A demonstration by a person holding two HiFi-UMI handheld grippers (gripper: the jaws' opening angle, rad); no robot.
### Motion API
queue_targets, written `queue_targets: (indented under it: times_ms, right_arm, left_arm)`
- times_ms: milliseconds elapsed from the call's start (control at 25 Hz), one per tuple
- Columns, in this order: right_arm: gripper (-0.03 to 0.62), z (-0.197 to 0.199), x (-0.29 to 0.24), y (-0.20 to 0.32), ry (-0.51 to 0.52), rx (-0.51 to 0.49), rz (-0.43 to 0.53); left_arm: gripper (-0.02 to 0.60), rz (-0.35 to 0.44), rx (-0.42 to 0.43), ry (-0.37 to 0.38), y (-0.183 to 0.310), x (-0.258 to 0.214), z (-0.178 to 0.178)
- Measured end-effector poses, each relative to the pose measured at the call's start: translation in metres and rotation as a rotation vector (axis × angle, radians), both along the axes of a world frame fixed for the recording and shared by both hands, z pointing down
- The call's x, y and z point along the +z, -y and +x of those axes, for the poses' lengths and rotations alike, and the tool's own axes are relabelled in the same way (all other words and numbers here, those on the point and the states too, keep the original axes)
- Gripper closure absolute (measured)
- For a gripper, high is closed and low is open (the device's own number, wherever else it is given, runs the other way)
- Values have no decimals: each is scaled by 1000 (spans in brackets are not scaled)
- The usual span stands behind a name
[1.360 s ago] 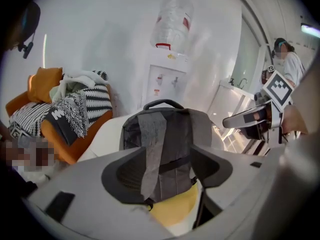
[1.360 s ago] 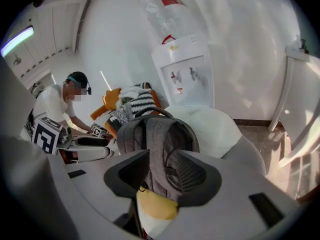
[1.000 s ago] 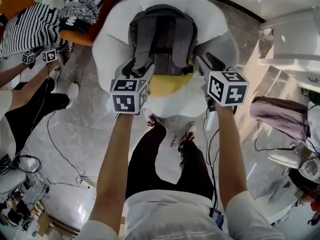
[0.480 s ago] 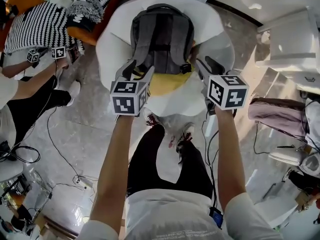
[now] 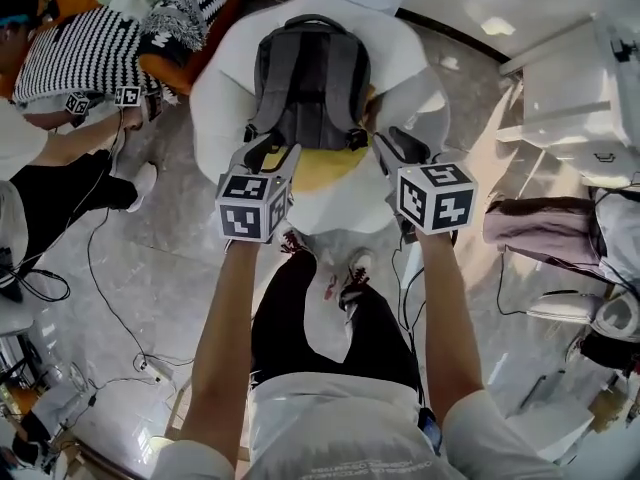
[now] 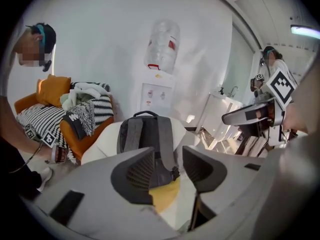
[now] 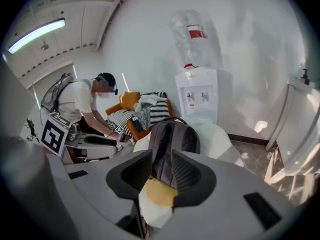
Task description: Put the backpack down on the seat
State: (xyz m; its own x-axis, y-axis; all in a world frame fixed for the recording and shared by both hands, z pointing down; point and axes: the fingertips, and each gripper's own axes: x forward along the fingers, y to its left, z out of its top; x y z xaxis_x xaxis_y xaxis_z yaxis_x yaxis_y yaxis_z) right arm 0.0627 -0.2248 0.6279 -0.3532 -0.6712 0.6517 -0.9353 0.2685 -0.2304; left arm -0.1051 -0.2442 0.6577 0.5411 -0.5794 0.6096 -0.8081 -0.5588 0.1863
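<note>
The grey backpack (image 5: 310,78) leans upright against the back of the white flower-shaped seat (image 5: 215,98), its straps toward me and its base on the yellow centre cushion (image 5: 320,166). My left gripper (image 5: 272,151) hovers just short of the backpack's lower left corner. Its jaws are closing with nothing between them. My right gripper (image 5: 395,146) hangs off the lower right corner, also closing on empty air. In the left gripper view the backpack (image 6: 147,139) shows beyond the left gripper (image 6: 169,166). In the right gripper view the backpack (image 7: 172,134) stands past the right gripper (image 7: 161,170).
An orange sofa with striped blankets (image 5: 90,48) stands at the back left, where another person's arm (image 5: 70,143) reaches in with marker cubes. A water dispenser (image 6: 157,91) stands behind the seat. A white cabinet (image 5: 570,88) and a mauve bag (image 5: 540,228) sit right. Cables (image 5: 100,268) cross the floor.
Both grippers have drawn back a little from the backpack's lower corners, and their jaws have narrowed. The backpack stays on the seat.
</note>
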Motion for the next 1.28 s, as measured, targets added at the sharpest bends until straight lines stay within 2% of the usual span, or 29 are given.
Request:
queue_targets:
  times_ms: [240,760,840,1000,1280]
  right_arm:
    - [493,0,-32,-33,-24,-52,23]
    - [493,44,-100,-89,-19,-33,77]
    - [528,45,-109,-95,-10,-27,86]
    - [528,45,-124,-101,7,-29,110]
    - [528,48,-150,-113,28,-43,146]
  left_arm:
    - [417,27,-6,-22,-31,-32,14]
    - [440,73,-13,-37,-95,-86,31]
    - [445,80,-13,-36,-102,-95,32]
    - [448,100,-14,-38,-112,-112,36]
    - [504,155,-15,-49,-127,-148,44]
